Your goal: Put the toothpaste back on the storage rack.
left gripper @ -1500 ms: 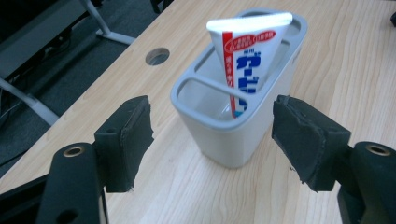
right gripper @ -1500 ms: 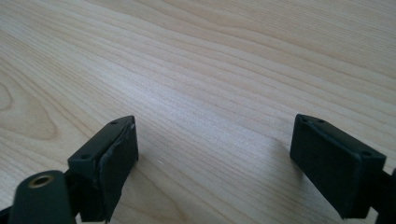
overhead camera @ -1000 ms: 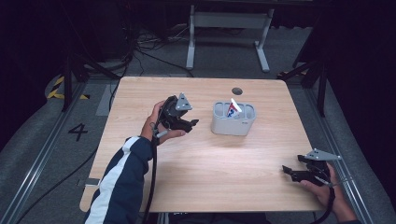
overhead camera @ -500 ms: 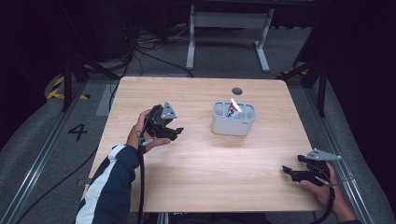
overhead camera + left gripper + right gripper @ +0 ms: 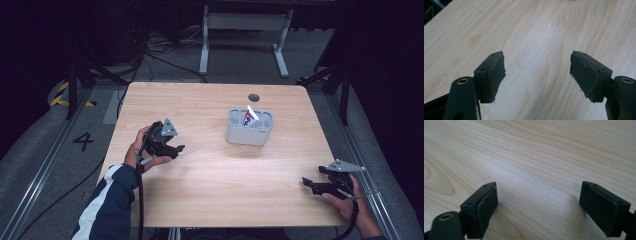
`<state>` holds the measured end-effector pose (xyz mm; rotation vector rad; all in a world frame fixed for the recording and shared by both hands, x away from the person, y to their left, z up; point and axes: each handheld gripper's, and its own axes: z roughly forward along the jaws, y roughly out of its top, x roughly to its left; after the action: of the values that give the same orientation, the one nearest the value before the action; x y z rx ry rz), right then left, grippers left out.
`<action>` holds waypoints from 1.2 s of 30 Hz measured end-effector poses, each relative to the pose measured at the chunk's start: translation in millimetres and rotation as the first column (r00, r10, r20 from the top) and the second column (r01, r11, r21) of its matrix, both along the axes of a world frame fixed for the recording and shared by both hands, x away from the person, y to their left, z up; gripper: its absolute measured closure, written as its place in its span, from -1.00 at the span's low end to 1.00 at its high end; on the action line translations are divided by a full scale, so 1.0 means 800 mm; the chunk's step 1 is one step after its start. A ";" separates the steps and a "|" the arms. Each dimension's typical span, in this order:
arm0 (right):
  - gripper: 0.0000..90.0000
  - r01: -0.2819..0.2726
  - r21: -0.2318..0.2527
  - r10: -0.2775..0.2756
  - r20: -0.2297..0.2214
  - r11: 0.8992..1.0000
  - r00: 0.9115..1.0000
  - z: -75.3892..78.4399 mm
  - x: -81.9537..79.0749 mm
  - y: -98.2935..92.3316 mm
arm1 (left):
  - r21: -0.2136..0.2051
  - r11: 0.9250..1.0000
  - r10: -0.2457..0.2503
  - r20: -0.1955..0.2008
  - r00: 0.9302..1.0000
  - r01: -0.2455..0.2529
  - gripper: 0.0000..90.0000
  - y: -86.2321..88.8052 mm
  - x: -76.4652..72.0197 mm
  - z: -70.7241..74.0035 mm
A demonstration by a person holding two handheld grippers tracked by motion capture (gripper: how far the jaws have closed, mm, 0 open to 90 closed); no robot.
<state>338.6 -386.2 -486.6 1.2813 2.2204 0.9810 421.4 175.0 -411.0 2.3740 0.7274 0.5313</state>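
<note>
On table (image 5: pixel 210 180): grey holder (image 5: pixel 250 132), white packet inside; both grippers' jaws apart.

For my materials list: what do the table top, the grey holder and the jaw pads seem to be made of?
Table top: pale wood or wood-look laminate, matt, with visible grain. Grey holder: probably moulded plastic, smooth with rounded corners. Pads: black rubber or foam, with ragged edges.

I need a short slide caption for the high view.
Two open grippers, left and right, flank a grey organizer on a wooden table.
</note>
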 end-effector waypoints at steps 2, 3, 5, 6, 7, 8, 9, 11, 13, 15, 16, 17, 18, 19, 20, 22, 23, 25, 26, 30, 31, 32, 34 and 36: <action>-0.65 0.000 0.000 0.000 0.000 1.000 1.000 0.000 0.000 0.000 | 0.001 1.000 0.008 -0.006 1.000 -0.008 -0.36 0.008 -0.006 -0.005; -0.65 0.000 0.000 0.000 0.000 1.000 1.000 0.000 0.000 0.000 | 0.001 1.000 0.011 -0.007 1.000 -0.011 -0.36 0.010 -0.007 -0.007; -0.65 0.000 0.000 0.000 0.000 1.000 1.000 0.000 0.000 0.000 | 0.003 1.000 0.013 -0.010 1.000 -0.013 -0.36 0.014 -0.010 -0.009; -0.65 0.000 0.000 0.000 0.000 1.000 1.000 0.000 0.000 0.000 | 0.003 1.000 0.015 -0.013 1.000 -0.015 -0.36 0.016 -0.011 -0.009; -0.65 0.000 0.001 0.000 -0.001 1.000 1.000 0.000 0.000 0.000 | 0.003 1.000 0.022 -0.013 1.000 -0.022 -0.36 0.021 -0.015 -0.012; -0.65 0.000 0.000 0.000 0.000 1.000 1.000 0.000 0.000 0.000 | 0.003 1.000 0.022 -0.013 1.000 -0.022 -0.36 0.021 -0.015 -0.012; -0.65 0.000 0.000 0.000 0.000 1.000 1.000 0.000 0.000 0.000 | 0.001 1.000 0.025 -0.021 0.999 -0.025 -0.36 0.026 -0.019 -0.015; -0.65 0.000 0.000 0.000 0.000 1.000 1.000 0.000 0.000 0.000 | 0.008 1.000 0.030 -0.022 0.999 -0.030 -0.36 0.031 -0.024 -0.018; -0.65 0.000 0.000 0.000 0.000 1.000 1.000 0.000 0.000 0.000 | 0.007 0.999 0.032 -0.022 0.999 -0.032 -0.36 0.034 -0.028 -0.021; -0.65 0.000 0.000 0.000 0.000 1.000 1.000 0.000 0.000 0.000 | 0.004 0.999 0.032 -0.023 0.999 -0.032 -0.37 0.039 -0.034 -0.024; -0.65 0.000 0.000 0.000 0.000 1.000 1.000 0.000 0.000 0.000 | 0.002 0.999 0.035 -0.025 0.999 -0.035 -0.37 0.043 -0.037 -0.026; -0.65 0.000 0.001 0.000 0.000 1.000 1.000 0.000 0.000 0.000 | 0.005 0.999 0.034 -0.023 0.999 -0.033 -0.37 0.045 -0.040 -0.028; -0.65 0.000 0.000 0.000 0.000 1.000 1.000 0.000 0.000 0.000 | 0.007 0.999 0.034 -0.024 0.999 -0.034 -0.37 0.047 -0.043 -0.030; -0.65 0.000 0.000 0.000 0.000 1.000 1.000 0.000 0.000 0.000 | 0.009 0.999 0.035 -0.030 0.999 -0.034 -0.37 0.050 -0.045 -0.032; -0.65 0.000 0.000 0.000 0.000 1.000 1.000 0.000 0.000 0.000 | 0.010 0.999 0.044 -0.038 0.998 -0.043 -0.38 0.053 -0.048 -0.034; -0.65 0.000 0.000 0.000 0.000 1.000 1.000 0.000 0.000 0.000 | 0.015 0.999 0.046 -0.035 0.998 -0.045 -0.39 0.058 -0.054 -0.038; -0.65 0.000 0.000 0.000 0.000 1.000 1.000 0.000 0.000 0.000 | 0.008 0.999 0.040 -0.038 0.998 -0.040 -0.39 0.064 -0.058 -0.040; -0.65 0.000 0.000 0.000 0.000 1.000 1.000 0.000 0.000 0.000 | 0.001 0.999 0.039 -0.040 0.998 -0.039 -0.40 0.071 -0.065 -0.044; -0.65 0.000 0.000 0.000 0.000 1.000 1.000 0.000 0.000 0.000 | 0.001 0.999 0.039 -0.042 0.998 -0.039 -0.40 0.074 -0.068 -0.046; -0.65 0.000 0.000 0.000 0.000 1.000 1.000 0.000 0.000 0.000 | -0.010 0.999 0.034 -0.051 0.998 -0.035 -0.42 0.085 -0.084 -0.056; -0.65 0.000 0.000 0.000 0.000 1.000 1.000 0.000 0.000 0.000 | -0.017 0.999 0.033 -0.052 0.998 -0.034 -0.43 0.088 -0.087 -0.058; -0.65 0.000 0.000 0.000 0.000 1.000 1.000 0.000 0.000 0.000 | -0.024 0.999 0.035 -0.055 0.998 -0.036 -0.43 0.092 -0.091 -0.061; -0.65 0.000 0.001 0.000 0.000 1.000 1.000 0.000 0.000 0.000 | -0.036 0.999 0.036 -0.059 0.998 -0.038 -0.44 0.095 -0.094 -0.062; -0.65 0.000 0.000 0.000 0.000 1.000 1.000 0.000 0.000 0.000 | -0.079 0.996 0.042 -0.071 0.997 -0.047 -0.44 0.105 -0.104 -0.067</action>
<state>338.6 -386.2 -486.6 1.2815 2.2205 0.9812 338.3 259.1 -464.6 2.3152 0.8194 0.4311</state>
